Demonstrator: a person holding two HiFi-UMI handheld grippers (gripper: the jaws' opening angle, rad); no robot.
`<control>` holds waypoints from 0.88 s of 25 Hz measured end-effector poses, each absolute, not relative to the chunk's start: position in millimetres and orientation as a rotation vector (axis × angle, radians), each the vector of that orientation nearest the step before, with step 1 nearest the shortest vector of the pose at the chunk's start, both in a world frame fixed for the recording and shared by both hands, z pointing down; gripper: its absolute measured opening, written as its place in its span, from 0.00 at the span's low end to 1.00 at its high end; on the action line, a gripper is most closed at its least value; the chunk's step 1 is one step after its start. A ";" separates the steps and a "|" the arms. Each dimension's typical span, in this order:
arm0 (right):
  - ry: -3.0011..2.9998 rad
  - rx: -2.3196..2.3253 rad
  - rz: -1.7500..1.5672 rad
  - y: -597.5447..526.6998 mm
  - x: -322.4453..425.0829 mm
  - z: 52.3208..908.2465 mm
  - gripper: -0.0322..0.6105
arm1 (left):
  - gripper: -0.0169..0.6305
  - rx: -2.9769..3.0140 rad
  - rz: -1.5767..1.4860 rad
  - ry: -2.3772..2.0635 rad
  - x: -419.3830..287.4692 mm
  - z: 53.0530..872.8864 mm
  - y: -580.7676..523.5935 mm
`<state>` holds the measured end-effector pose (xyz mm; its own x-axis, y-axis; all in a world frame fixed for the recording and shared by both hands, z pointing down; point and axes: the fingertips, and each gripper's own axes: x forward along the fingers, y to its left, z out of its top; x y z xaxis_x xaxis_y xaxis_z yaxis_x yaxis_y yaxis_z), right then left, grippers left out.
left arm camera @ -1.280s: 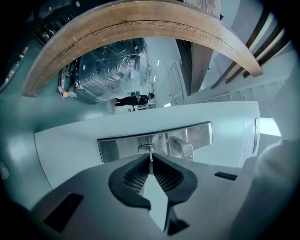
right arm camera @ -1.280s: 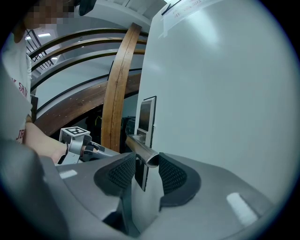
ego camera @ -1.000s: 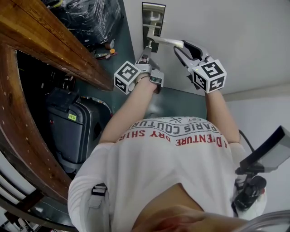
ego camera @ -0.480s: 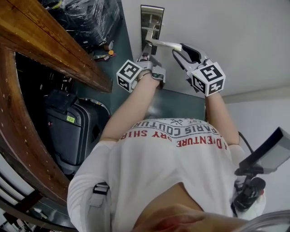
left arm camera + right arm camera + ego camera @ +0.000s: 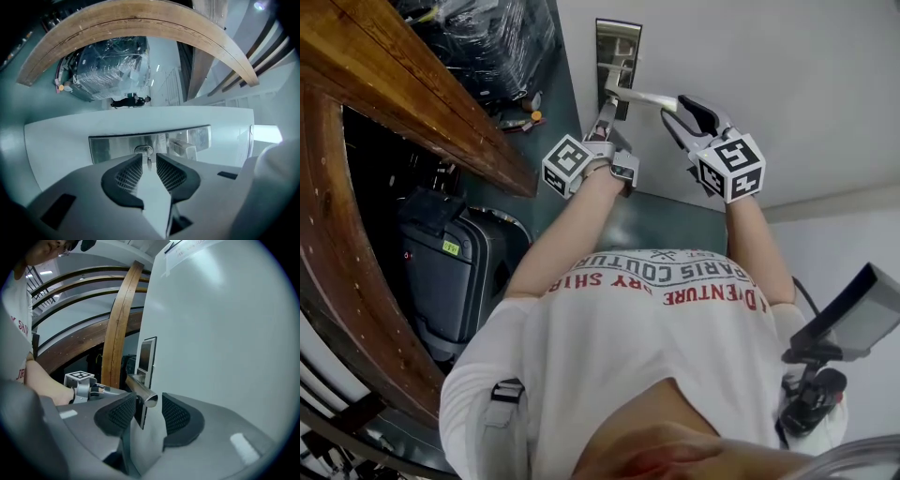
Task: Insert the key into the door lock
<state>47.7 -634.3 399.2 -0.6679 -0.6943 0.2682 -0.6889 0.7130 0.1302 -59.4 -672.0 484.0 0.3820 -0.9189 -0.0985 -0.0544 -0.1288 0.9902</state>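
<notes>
The left gripper (image 5: 149, 158) has its jaws closed on the thin key (image 5: 149, 163), whose tip meets the keyhole cylinder (image 5: 144, 150) in the metal lock plate (image 5: 112, 147) on the white door (image 5: 225, 343). Just right of it, the right gripper (image 5: 149, 404) holds its jaws apart around the end of the lever handle (image 5: 137, 384)

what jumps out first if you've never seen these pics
The left tongs pinch a key right at the keyhole in the steel lock plate. The right tongs stand open either side of the handle, on the white door. A curved wooden beam runs along the left of the head view.
</notes>
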 end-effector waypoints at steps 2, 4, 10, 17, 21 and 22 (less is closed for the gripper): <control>-2.636 1.118 -0.007 -628.3 54.0 398.7 0.27 | 0.14 1.582 -0.919 -0.918 -60.7 485.2 -659.1; -2.651 1.122 0.023 -611.2 60.3 401.5 0.27 | 0.14 1.663 -0.875 -0.922 -61.3 484.4 -637.2; -2.710 0.912 0.118 -492.3 58.3 404.4 0.25 | 0.05 2.210 -0.487 -0.984 -34.9 437.9 -521.0; -2.744 0.743 0.087 -302.1 68.6 390.5 0.05 | 0.03 2.702 0.010 -1.029 24.4 393.0 -312.3; -2.788 0.666 0.147 -212.9 65.9 390.3 0.05 | 0.03 2.786 0.141 -1.045 33.8 382.5 -218.4; -2.783 0.657 0.150 -195.7 65.7 391.2 0.05 | 0.03 2.790 0.147 -1.049 34.4 379.4 -200.4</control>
